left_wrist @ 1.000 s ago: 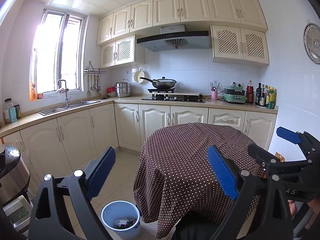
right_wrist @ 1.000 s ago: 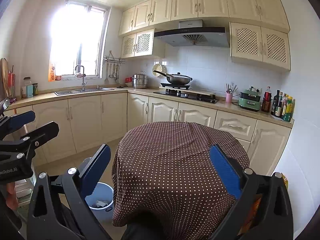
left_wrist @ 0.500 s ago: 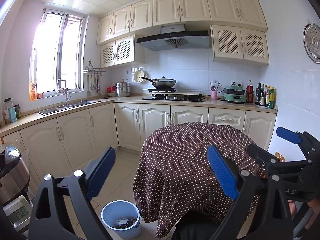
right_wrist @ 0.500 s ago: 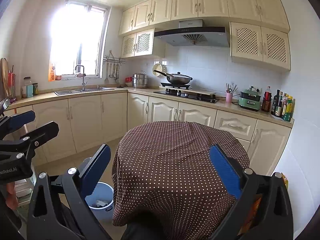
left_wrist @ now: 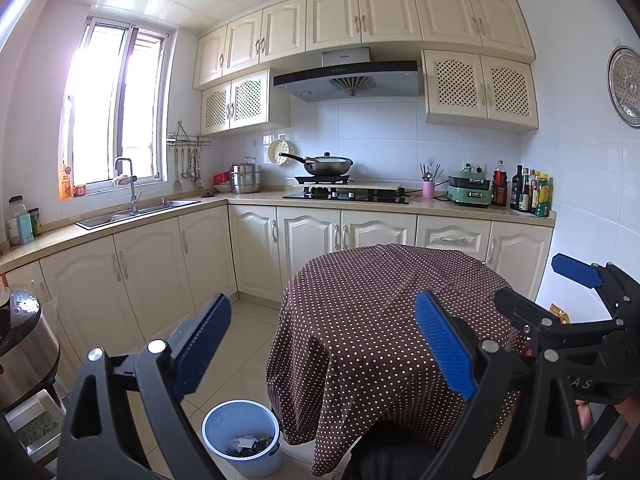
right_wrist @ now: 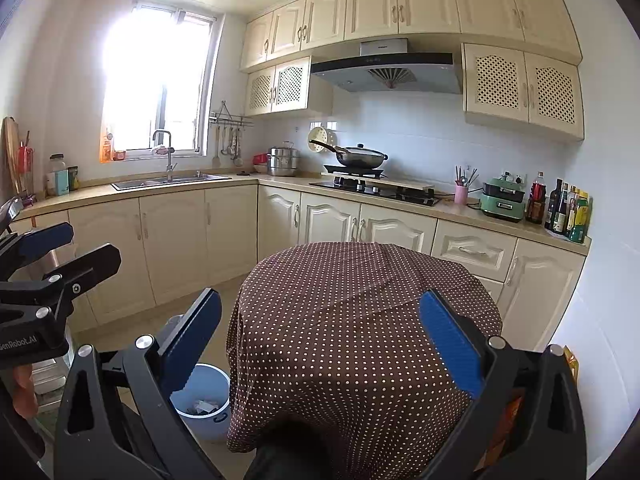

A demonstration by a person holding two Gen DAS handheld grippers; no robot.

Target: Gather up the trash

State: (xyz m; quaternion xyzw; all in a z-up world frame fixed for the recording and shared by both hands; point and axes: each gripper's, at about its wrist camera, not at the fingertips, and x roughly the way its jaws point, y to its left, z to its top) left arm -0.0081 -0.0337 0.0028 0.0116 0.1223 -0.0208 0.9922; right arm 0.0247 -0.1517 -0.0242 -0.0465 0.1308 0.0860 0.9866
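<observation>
A light blue trash bin (left_wrist: 240, 436) stands on the floor left of a round table (left_wrist: 384, 312) draped in a brown polka-dot cloth; crumpled trash lies inside it. The bin also shows in the right wrist view (right_wrist: 202, 404). My left gripper (left_wrist: 320, 344) is open and empty, held above the table's near left side. My right gripper (right_wrist: 320, 344) is open and empty, held over the table's near edge (right_wrist: 360, 320). The right gripper shows at the right of the left wrist view (left_wrist: 576, 292). An orange wrapper (left_wrist: 558, 314) lies by the right wall.
L-shaped cream cabinets with a counter run along the back and left walls, with a sink (left_wrist: 136, 210), a stove with a wok (left_wrist: 328, 166), bottles (left_wrist: 528, 190) and a green appliance (left_wrist: 470, 190). A steel cooker (left_wrist: 20, 344) stands at the near left.
</observation>
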